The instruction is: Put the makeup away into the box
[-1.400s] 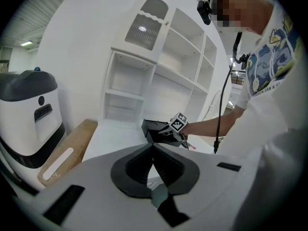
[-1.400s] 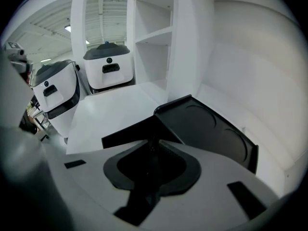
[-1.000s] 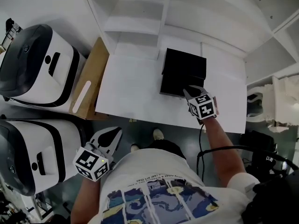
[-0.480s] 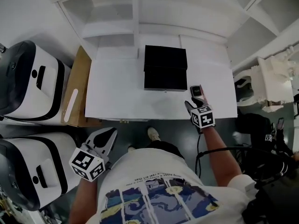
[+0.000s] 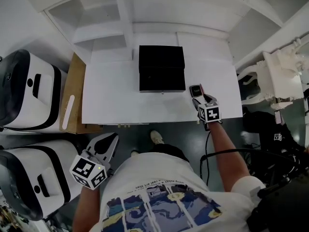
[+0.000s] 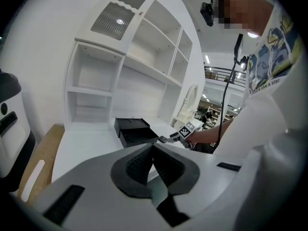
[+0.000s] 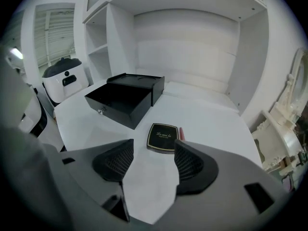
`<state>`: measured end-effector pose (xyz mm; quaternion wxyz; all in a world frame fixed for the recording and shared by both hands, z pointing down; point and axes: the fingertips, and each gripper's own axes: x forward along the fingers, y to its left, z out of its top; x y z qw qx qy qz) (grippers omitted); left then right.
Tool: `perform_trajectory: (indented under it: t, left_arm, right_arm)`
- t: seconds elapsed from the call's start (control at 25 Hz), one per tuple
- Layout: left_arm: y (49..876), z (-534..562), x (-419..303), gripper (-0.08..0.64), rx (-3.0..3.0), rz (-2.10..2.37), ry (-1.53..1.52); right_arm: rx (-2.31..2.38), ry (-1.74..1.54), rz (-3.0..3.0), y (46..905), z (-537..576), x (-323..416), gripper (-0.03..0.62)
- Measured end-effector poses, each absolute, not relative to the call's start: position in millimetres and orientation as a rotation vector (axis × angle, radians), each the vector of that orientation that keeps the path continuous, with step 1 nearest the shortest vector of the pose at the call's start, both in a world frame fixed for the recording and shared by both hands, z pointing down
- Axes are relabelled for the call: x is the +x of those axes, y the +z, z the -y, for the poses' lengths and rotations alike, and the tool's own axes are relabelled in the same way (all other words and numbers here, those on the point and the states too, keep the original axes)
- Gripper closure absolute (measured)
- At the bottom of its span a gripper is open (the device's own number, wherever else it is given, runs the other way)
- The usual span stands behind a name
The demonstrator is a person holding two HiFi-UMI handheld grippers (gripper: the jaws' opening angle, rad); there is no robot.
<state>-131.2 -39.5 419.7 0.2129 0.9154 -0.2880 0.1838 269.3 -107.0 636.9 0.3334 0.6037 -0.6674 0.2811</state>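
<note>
Step in hand: reaching for the makeup. The right gripper (image 5: 199, 100) hangs over the near-right part of the white table (image 5: 116, 100), its jaws opening, with nothing between the pads.
Makeup: a black compact (image 7: 163, 137) lies flat on the table just beyond the jaw tips. A slim pink stick (image 7: 181, 133) lies close along its right edge; I cannot tell whether they touch. Both are outside the box.
Box: the black box (image 5: 161, 66) stands mid-table, to the left of and farther away than the compact, its drawer apparently pulled out toward the near side.
Left gripper: the left gripper (image 6: 153, 153) has its jaws together and holds nothing. It is kept off the table's near-left edge.
Next move: probably lower the spread jaws astride the compact, pinch its two edges squarely — it is thin and flat, so a shallow grip may slip — then carry it left to the drawer.
Count: one box, one compact, one pink stick, two grippers.
</note>
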Motion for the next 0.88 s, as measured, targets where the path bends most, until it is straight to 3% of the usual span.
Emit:
perform_trajectory:
  t: [0.88]
  left_arm:
    - [426.9,49.4,-118.1,0.546,2.452,0.921,0.546]
  right_arm:
    - [1.532,0.804,1.734,675.3,150.5,279.5,0.284]
